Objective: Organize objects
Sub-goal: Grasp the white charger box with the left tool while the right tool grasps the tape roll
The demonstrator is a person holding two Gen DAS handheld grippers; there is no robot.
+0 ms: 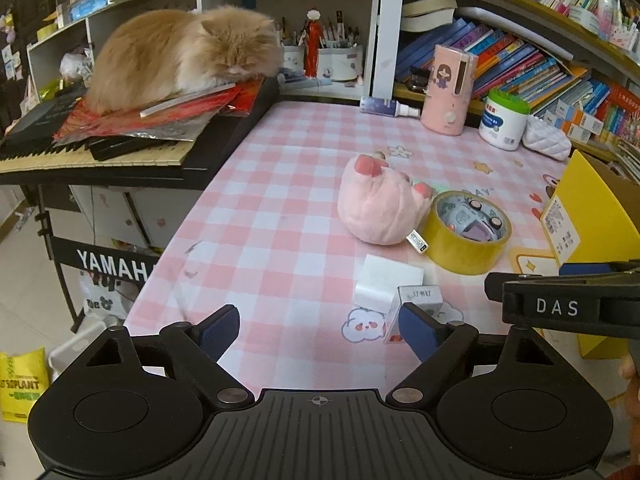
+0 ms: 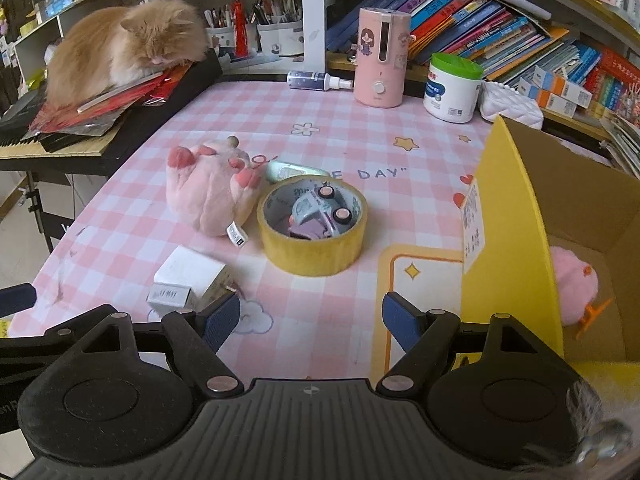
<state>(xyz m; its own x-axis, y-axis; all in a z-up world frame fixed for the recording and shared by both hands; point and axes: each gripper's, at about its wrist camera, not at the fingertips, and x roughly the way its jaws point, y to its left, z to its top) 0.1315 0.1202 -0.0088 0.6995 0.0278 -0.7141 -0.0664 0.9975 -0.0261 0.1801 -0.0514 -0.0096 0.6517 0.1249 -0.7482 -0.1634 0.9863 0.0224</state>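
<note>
1. We see both claws, left (image 1: 318,330) and right (image 2: 310,322), spread wide and gripping nothing.
2. On the pink checked counter (image 2: 320,120), a yellow tape roll (image 2: 312,228) rings a toy car (image 2: 324,212).
3. At its 9 o'clock lies a pink plush paw (image 2: 208,192).
4. At 3 o'clock stands the yellow cardboard box (image 2: 516,216).

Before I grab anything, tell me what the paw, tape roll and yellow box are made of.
Paw: soft plush fabric, fuzzy nap, sewn tag.
Tape roll: glossy yellowish plastic film wound on a core that looks like card.
Yellow box: cardboard, matte yellow outside, raw brown inside.
</note>
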